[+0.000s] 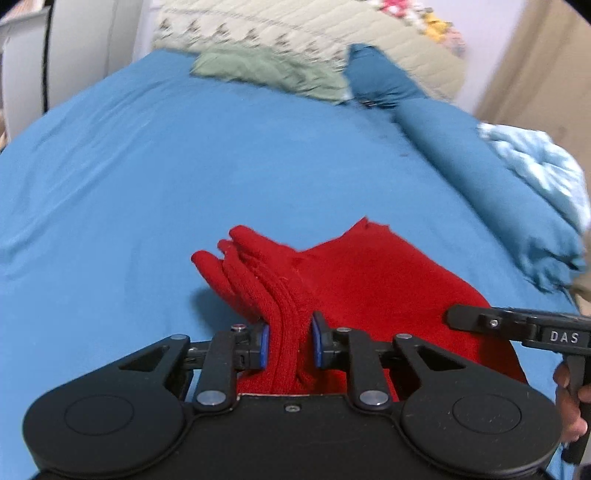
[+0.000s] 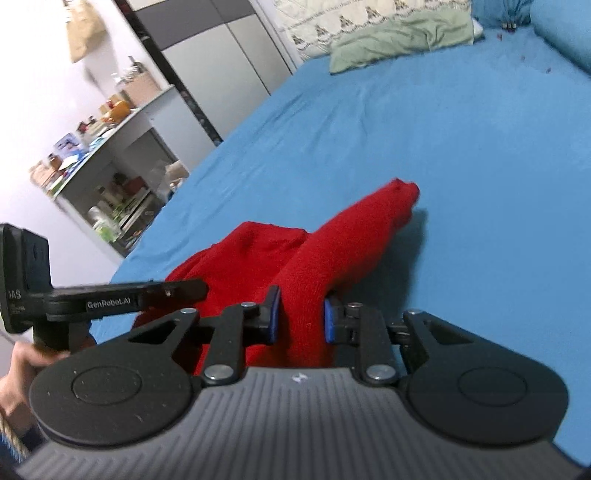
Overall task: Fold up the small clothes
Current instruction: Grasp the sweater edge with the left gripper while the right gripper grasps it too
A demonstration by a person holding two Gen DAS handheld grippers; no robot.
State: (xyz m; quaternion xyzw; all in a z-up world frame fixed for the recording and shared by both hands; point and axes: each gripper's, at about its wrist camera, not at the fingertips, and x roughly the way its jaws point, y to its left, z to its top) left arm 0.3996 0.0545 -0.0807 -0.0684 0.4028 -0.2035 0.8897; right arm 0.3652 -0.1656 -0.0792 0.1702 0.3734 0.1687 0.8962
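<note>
A red knitted garment lies bunched at the near side of a bed with a blue sheet. My left gripper is shut on a ribbed, folded edge of it, the blue pads pressing the cloth from both sides. In the right wrist view the same red garment rises in a thick fold between the pads of my right gripper, which is shut on it. Each gripper shows in the other's view: the right one at the right edge, the left one at the left, held by a hand.
A green cloth and a quilted cream pillow lie at the head of the bed. A rolled blue blanket and a pale blue bundle run along the right side. Cluttered shelves and a wardrobe stand left of the bed.
</note>
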